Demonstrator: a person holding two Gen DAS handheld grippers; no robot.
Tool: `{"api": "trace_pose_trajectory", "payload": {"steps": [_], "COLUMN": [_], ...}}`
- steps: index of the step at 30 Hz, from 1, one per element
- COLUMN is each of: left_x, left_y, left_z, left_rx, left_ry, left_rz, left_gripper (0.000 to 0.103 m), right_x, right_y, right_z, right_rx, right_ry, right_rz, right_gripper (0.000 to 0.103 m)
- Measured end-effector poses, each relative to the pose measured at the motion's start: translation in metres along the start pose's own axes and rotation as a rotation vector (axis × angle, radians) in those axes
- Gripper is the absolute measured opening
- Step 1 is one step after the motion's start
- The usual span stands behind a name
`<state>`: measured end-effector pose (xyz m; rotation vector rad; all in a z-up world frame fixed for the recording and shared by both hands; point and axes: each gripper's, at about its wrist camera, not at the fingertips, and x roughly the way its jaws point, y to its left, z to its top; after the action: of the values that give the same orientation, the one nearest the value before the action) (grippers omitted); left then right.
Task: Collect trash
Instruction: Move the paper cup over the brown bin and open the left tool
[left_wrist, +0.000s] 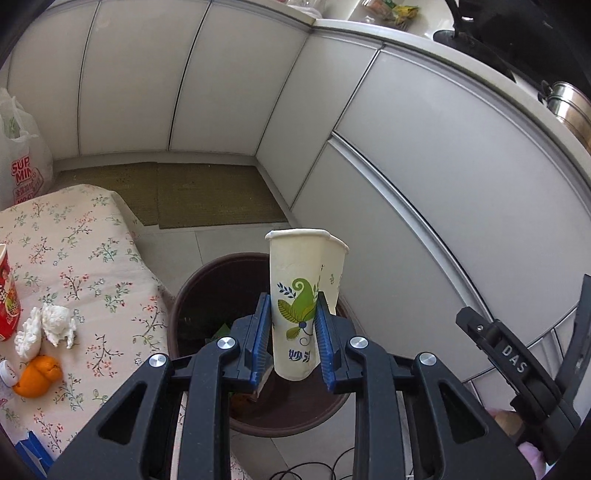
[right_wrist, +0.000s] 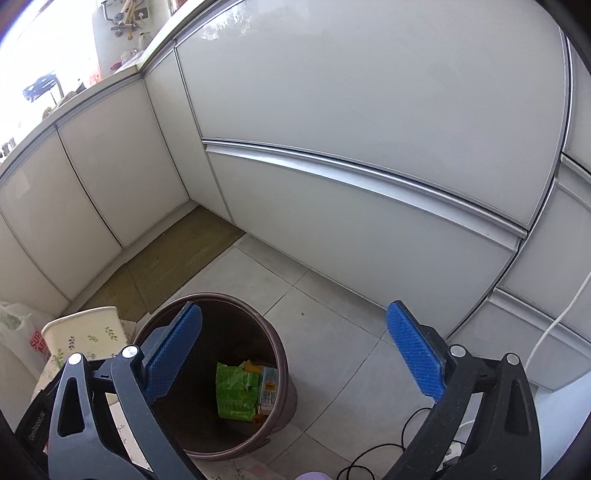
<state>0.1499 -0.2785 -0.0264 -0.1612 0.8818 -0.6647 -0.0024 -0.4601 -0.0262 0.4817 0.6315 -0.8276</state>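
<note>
My left gripper is shut on a crumpled paper cup with a green leaf print, held upright over the brown trash bin. The cup also shows at the left of the right wrist view. My right gripper is open and empty above the same bin, which holds a green wrapper and a small milk carton. On the floral table at the left lie crumpled tissues, orange peel and a red cup.
White cabinet fronts wall in the corner. A woven mat lies on the tiled floor. A white shopping bag stands beyond the table. The other gripper shows at the right. Black cables run on the floor.
</note>
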Motion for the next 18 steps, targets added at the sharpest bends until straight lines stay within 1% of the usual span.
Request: {"api": "trace_pose_trajectory", "payload": {"steps": [2, 4, 6, 9, 13, 15, 18], "left_x": [0.013, 0.024, 0.028, 0.025, 0.008, -0.007, -0.030], "left_y": [0.000, 0.002, 0.004, 0.007, 0.011, 0.016, 0.028], "left_z": [-0.001, -0.002, -0.005, -0.011, -0.018, -0.025, -0.038], "left_rx": [-0.015, -0.027, -0.031, -0.018, 0.036, 0.080, 0.121], "left_ry": [0.039, 0.074, 0.085, 0.093, 0.080, 0.057, 0.037], "left_rz": [-0.018, -0.011, 0.003, 0.028, 0.090, 0.138, 0.190], "left_gripper": [0.025, 0.027, 0.038, 0.044, 0.052, 0.060, 0.063], "right_x": [0.002, 0.004, 0.006, 0.006, 0.003, 0.003, 0.002], "right_y": [-0.002, -0.003, -0.004, -0.005, 0.001, 0.008, 0.026], "right_z": [0.001, 0.003, 0.005, 0.005, 0.004, 0.001, -0.008], "right_rx": [0.007, 0.010, 0.012, 0.023, 0.014, -0.009, -0.056], "right_ry": [0.006, 0.013, 0.022, 0.028, 0.033, 0.041, 0.061], "right_rz": [0.000, 0.001, 0.004, 0.007, 0.024, 0.034, 0.056], "right_gripper": [0.096, 0.096, 0.096, 0.096, 0.096, 0.096, 0.096]}}
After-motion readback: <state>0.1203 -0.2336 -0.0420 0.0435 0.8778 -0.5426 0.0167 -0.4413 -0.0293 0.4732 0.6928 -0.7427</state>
